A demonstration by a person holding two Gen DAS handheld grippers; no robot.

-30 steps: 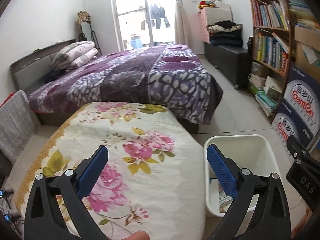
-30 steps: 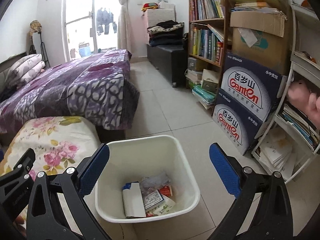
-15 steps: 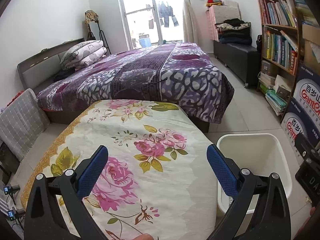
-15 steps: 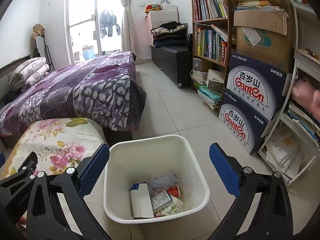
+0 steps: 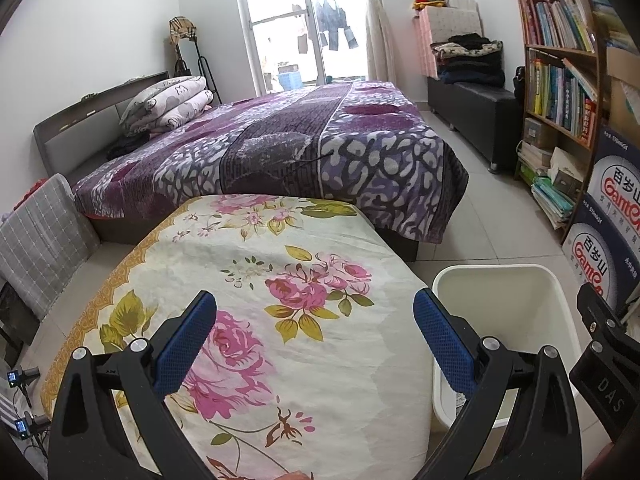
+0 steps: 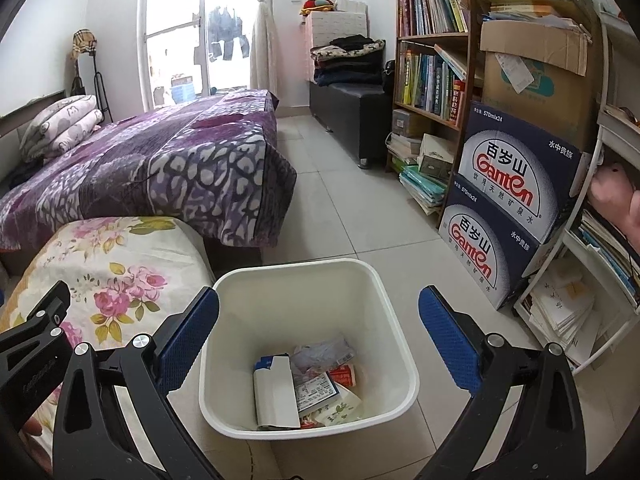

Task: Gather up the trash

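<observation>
A: Item one, the containers?
B: One white square plastic waste bin (image 6: 310, 344) on the pale tiled floor (image 6: 352, 216), just beside the floral-printed cream cloth-covered surface (image 5: 256, 280). Contents: a white folded paper packet (image 6: 276, 392), a crumpled clear plastic wrapper (image 6: 320, 354), a red-and-white carton (image 6: 344, 374), printed paper wrappers, all lying at the bottom.
A: Grippers?
B: Left gripper (image 5: 314, 336), blue-padded fingers spread wide, nothing between them, above the floral cloth. Right gripper (image 6: 318, 338), fingers likewise wide apart and empty, over the bin's mouth.
A: Surroundings?
B: One bed under a purple patterned blanket (image 5: 304, 148) beyond the cloth; two stacked navy Ganten water cartons (image 6: 508, 208) to the bin's right; a wooden bookshelf of books (image 6: 432, 48) behind them; a black bench (image 6: 352, 116) piled with folded clothes.
</observation>
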